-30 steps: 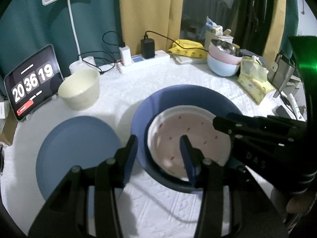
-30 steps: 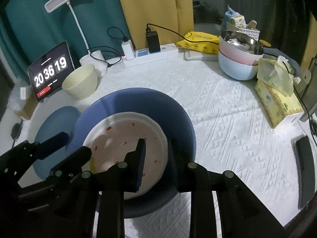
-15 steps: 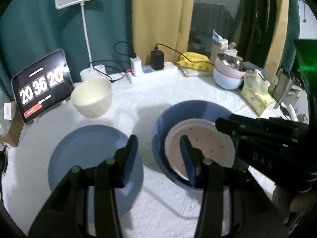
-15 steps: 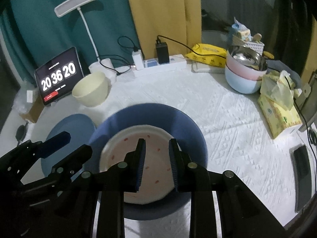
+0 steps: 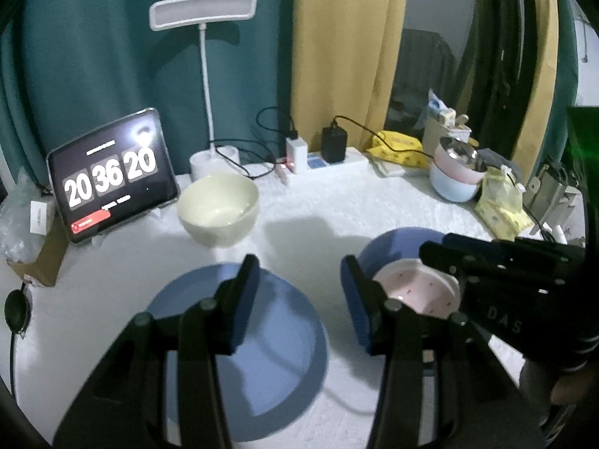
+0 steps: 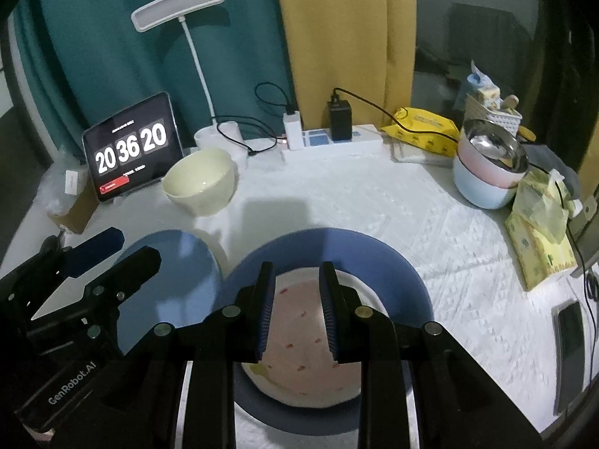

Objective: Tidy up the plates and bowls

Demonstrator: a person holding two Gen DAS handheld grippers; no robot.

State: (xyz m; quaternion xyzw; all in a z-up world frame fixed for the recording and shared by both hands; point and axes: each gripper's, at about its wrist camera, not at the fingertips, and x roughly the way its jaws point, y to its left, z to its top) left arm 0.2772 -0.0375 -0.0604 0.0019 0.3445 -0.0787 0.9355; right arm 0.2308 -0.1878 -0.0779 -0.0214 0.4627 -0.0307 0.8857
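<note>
A pink-and-white speckled plate (image 6: 299,348) lies inside a deep blue bowl (image 6: 393,273) near the table's front; both also show in the left wrist view, the plate (image 5: 415,292) and the bowl (image 5: 389,247). A flat blue plate (image 5: 269,336) lies to their left, also in the right wrist view (image 6: 179,280). A cream bowl (image 5: 219,207) stands behind it. My left gripper (image 5: 299,295) is open and empty above the flat plate's right side. My right gripper (image 6: 297,310) is open and empty, above the speckled plate.
A tablet clock (image 5: 112,176), a desk lamp (image 5: 204,15) and a power strip (image 6: 333,142) line the back edge. Stacked pink and blue bowls with a steel one (image 6: 486,176) and yellow tissue packs (image 6: 539,232) are at the right. A phone (image 6: 569,351) lies at the right edge.
Both grippers have pulled back and up from the speckled plate in the blue bowl. The left wrist view has swung left over the flat blue plate. Both stay open.
</note>
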